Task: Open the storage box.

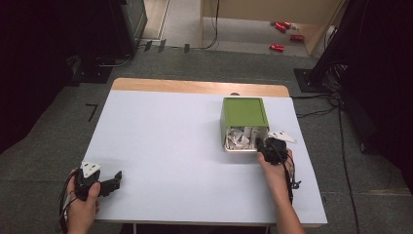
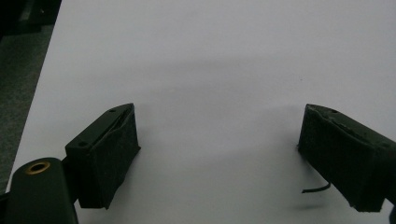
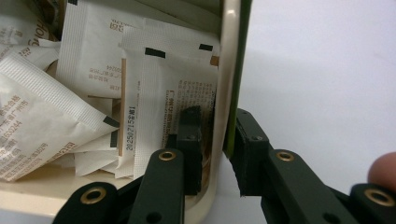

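Matt white paper sachets (image 3: 93, 84); glossy, seemingly plastic green box (image 1: 245, 113).

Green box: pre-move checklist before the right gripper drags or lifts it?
1. Right gripper astride the wall of the green box, one jaw inside, one outside: ok.
2. Pads pressing the wall: cannot tell; they look close against it.
3. Packets clear of the inner jaw: not ok, one lies right against it.
4. Box open side faces the person, packets could spill if it tips: not ok.
5. Left gripper open, parked on the table away from the box: ok.
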A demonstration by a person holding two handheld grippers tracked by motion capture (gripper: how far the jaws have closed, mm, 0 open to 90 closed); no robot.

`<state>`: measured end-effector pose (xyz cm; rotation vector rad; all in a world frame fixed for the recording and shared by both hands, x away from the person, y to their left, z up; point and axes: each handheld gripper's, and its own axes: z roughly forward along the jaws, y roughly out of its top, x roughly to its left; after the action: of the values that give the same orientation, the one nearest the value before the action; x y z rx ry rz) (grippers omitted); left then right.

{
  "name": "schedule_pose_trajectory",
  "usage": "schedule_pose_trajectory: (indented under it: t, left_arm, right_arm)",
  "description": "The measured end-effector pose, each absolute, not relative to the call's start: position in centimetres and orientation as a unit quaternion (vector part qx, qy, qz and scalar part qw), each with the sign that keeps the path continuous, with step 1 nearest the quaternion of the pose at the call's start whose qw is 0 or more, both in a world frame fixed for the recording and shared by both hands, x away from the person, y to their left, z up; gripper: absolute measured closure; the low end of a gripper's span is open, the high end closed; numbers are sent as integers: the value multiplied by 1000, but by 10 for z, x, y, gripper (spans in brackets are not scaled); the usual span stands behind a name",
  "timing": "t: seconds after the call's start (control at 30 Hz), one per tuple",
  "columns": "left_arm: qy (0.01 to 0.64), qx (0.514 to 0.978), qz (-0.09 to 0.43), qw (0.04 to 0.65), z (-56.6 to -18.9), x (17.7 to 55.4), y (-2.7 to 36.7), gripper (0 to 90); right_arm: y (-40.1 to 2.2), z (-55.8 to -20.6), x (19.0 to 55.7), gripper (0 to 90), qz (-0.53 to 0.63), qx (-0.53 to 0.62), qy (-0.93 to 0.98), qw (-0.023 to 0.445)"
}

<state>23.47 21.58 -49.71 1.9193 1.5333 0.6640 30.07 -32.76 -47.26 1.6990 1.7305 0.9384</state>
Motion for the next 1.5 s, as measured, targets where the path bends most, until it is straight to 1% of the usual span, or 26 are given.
schedule_pose_trajectory:
  t: [0.27, 0.53, 0.57, 0.67, 0.77, 1.1, 1.5]
  left_arm:
    - [576, 721, 249, 294, -497, 235, 216, 127]
    - [576, 721, 249, 294, -497, 235, 216, 127]
    - [576, 721, 249, 294, -497, 235, 216, 127]
    - [576, 721, 250, 294, -497, 235, 216, 127]
    - [576, 721, 250, 294, -497, 235, 216, 127]
    - [576, 721, 250, 295, -497, 235, 216, 127]
    - [576, 721, 249, 294, -497, 235, 216, 127]
  right_arm:
    - [-331, -474, 285, 748, 357, 629, 641, 258]
    - [-332, -478, 270, 763, 367, 631, 639, 245]
    - [-329, -477, 267, 783, 366, 629, 640, 247]
    - [-326, -475, 265, 792, 362, 630, 639, 254]
    - [-327, -474, 262, 825, 363, 630, 635, 261]
    - [-325, -469, 258, 875, 351, 635, 633, 270]
    - [-327, -464, 246, 883, 345, 637, 633, 272]
